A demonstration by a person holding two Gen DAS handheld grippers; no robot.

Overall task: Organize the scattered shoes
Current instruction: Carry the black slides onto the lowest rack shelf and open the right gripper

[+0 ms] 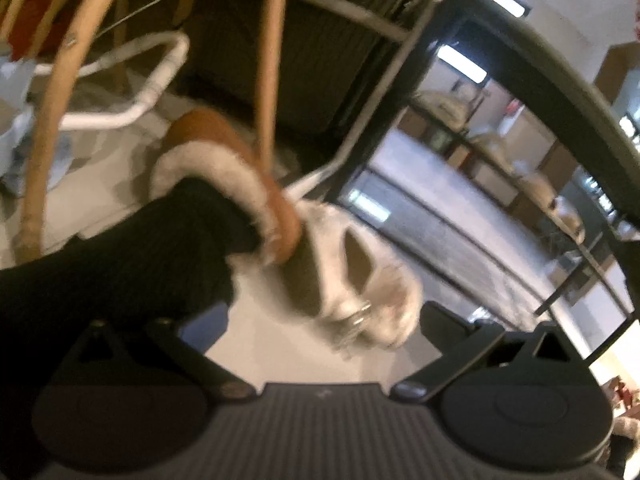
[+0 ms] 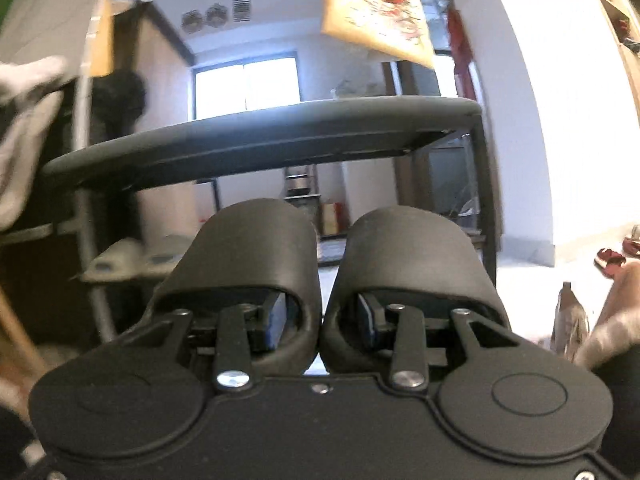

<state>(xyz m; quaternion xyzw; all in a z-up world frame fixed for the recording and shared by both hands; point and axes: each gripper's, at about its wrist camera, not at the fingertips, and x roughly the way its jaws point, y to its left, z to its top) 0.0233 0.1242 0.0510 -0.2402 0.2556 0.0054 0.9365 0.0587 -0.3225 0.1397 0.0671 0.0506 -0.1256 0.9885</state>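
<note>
My right gripper (image 2: 320, 312) is shut on a pair of black slippers (image 2: 412, 248); one finger sits inside each slipper, and the two are pressed side by side. They are held up in front of a black rack's top shelf (image 2: 260, 140). In the left wrist view, my left gripper (image 1: 320, 320) stands wide open with a white fluffy slipper (image 1: 360, 280) blurred between its jaws. A black ribbed leg or sleeve (image 1: 140, 252) hides the left finger and goes into a brown fur-lined slipper (image 1: 224, 152).
White metal rack tubes (image 1: 132, 108) and wooden poles (image 1: 268, 72) stand close behind the brown slipper. A grey pair (image 2: 132, 260) rests on a low rack shelf at left. Red shoes (image 2: 608, 260) lie on the floor at far right. A printed tote bag (image 2: 376, 12) hangs overhead.
</note>
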